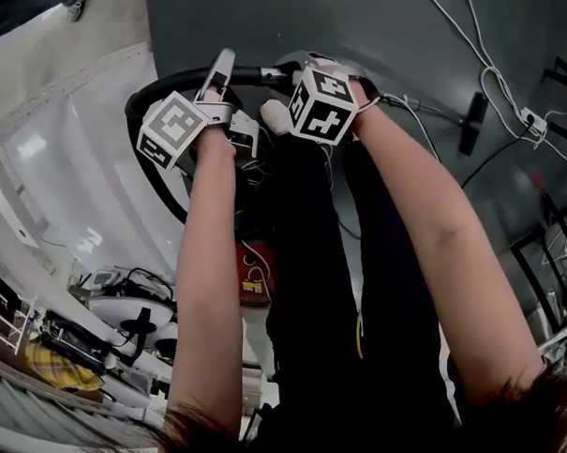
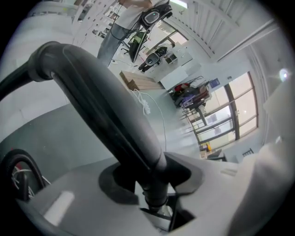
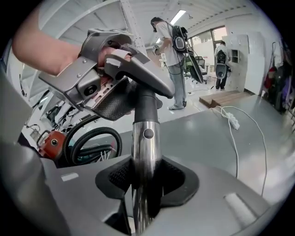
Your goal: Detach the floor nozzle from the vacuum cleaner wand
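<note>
Hands lead the head view: your left gripper (image 1: 222, 82) is clamped on the black curved plastic handle (image 1: 248, 76) at top centre. Your right gripper (image 1: 309, 70) is clamped just right of it, where the slim silver metal wand (image 1: 425, 110) begins. That two-point hold looks meant to steer the whole length. The black bar-shaped floor nozzle (image 1: 473, 121) sits at the wand's far end, upper right, attached, on the grey floor (image 1: 414, 39) and well apart from both grippers. A black flexible hose (image 1: 143, 102) loops off to the left. A red canister body (image 1: 254, 266) shows between your arms, and a white cable with power strip (image 1: 527, 117) trails just right of the nozzle.

In the left gripper view, your left gripper (image 2: 154, 184) is closed on the thick handle (image 2: 106, 106), which rises from bottom centre to upper left. The nozzle does not show here.

In the right gripper view, your right gripper (image 3: 145, 184) presses on the shiny wand (image 3: 145, 156), just below its round black button (image 3: 147, 133). The hose (image 3: 92, 138) coils at left, and the cable (image 3: 230, 117) snakes across the floor at right. Wooden boards (image 3: 223, 97) and standing people (image 3: 170, 50) lie beyond. I judge that you'll need one gripper nearer the nozzle joint, and that cable is the likeliest snag.
</note>
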A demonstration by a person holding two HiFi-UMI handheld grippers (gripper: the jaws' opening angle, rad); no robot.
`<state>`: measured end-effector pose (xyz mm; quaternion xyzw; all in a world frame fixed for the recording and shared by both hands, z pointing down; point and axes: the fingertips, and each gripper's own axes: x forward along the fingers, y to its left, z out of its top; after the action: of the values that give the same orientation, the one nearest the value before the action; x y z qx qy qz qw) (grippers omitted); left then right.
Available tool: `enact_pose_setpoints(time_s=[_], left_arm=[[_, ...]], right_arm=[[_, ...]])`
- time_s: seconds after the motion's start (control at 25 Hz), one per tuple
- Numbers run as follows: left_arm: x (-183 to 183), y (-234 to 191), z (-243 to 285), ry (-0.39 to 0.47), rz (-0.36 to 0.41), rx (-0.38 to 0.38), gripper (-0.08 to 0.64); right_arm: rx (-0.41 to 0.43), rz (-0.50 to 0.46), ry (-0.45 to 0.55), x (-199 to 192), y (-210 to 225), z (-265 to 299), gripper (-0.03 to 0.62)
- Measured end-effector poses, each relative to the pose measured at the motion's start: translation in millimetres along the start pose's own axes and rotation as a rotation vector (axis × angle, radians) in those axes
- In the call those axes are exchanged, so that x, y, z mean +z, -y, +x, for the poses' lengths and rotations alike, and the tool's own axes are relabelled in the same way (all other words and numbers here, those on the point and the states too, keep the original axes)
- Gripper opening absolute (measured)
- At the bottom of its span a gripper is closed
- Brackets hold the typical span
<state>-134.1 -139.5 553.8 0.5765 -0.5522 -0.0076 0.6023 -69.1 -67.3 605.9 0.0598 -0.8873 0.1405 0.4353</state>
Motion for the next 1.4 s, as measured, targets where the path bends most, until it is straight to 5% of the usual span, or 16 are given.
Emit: enact_pose_setpoints(time_s=[0.16, 0.28, 0.4, 0.52, 0.68, 0.76, 1.0, 1.12, 1.24, 1.4], left_arm=[[-4.9, 5.6, -2.6, -0.039, 0.003, -0.053, 0.149], [-11.5, 13.0, -7.5, -0.12, 0.029, -0.19, 0.129], [-13.0, 14.5, -11.6, -0.138, 0.027, -0.219, 0.126], [-10.1, 8.6, -7.3, -0.095, -0.02, -0.151, 0.123], [-1.8, -0.1, -0.4, -0.048, -0.11, -0.037, 0.117], [0.9, -0.9, -0.2, -0.041, -0.122, -0.034, 0.115], [0.0, 20.1, -10.1, -0.079, 0.022, -0.294, 0.112], [0.3, 6.2, -12.1, -0.071, -0.023, -0.188, 0.11], [3.9, -6.9, -11.2, -0.044, -0.105, -0.049, 0.11], [35.0, -20.1, -12.1, 0.052, -0.14, 0.0, 0.107]], right_arm=[[-0.006, -0.012, 0.018, -1.5, -3.4, -2.6, 0.147], [0.11, 0.005, 0.056, -2.1, -11.7, -7.8, 0.149], [0.165, 0.017, 0.052, -1.1, -17.2, -10.2, 0.149], [0.092, 0.005, 0.03, -2.8, -12.8, -5.7, 0.147], [-0.112, -0.025, -0.019, -4.2, 0.2, -2.4, 0.147], [-0.136, -0.027, -0.014, -3.4, 0.9, -1.5, 0.147], [0.118, 0.01, 0.087, 2.8, -14.5, -6.8, 0.149], [0.092, 0.001, 0.056, 2.4, -16.5, -3.0, 0.149], [-0.046, -0.027, 0.017, -0.3, -10.0, 0.7, 0.149], [-0.194, -0.035, -0.032, -8.6, 0.3, 0.3, 0.149]])
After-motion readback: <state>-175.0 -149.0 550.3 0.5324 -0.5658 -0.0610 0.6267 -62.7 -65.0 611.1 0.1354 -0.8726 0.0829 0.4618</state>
